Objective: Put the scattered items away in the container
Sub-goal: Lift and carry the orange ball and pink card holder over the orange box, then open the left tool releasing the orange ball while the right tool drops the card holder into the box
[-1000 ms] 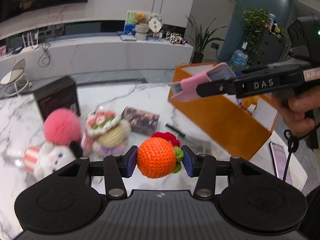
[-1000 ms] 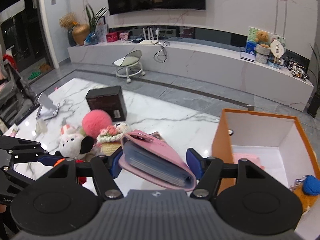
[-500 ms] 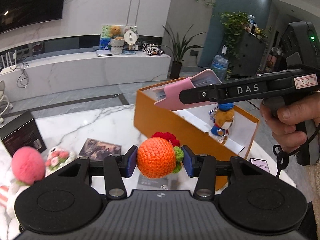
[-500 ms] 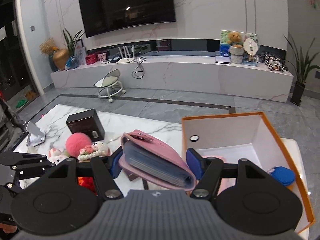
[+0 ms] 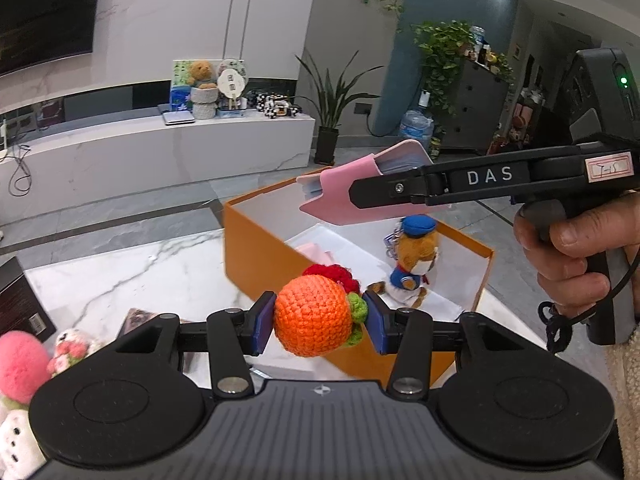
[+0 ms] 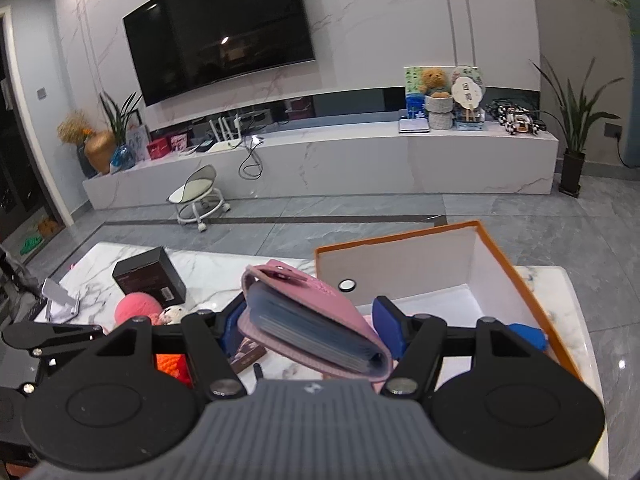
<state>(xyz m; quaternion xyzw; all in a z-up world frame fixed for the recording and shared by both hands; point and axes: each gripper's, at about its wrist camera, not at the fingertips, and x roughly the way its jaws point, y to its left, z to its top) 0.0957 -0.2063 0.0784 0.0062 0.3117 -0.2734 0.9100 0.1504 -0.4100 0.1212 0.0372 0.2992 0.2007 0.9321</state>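
Note:
My left gripper (image 5: 318, 320) is shut on an orange crochet fruit (image 5: 314, 316) with a green leaf and a red piece behind it, held above the near wall of the orange box (image 5: 256, 248). My right gripper (image 6: 310, 330) is shut on a pink card wallet (image 6: 316, 320), tilted, hovering over the box's left side (image 6: 404, 240). In the left wrist view that wallet (image 5: 340, 196) hangs over the box opening. Inside the box lie a small plush in a blue cap (image 5: 412, 264) and a pink item (image 5: 316, 252).
On the marble table (image 5: 132, 268) left of the box lie a pink pompom plush (image 5: 18, 360), a flower crochet toy (image 5: 68, 350), a dark card (image 5: 136, 318), a black box (image 6: 148, 280) and a phone stand (image 6: 60, 296). A hand (image 5: 576, 248) grips the right tool.
Both grippers have carried their loads to the right, from over the scattered toys to over the orange box. The box now fills more of each view; the grips are unchanged.

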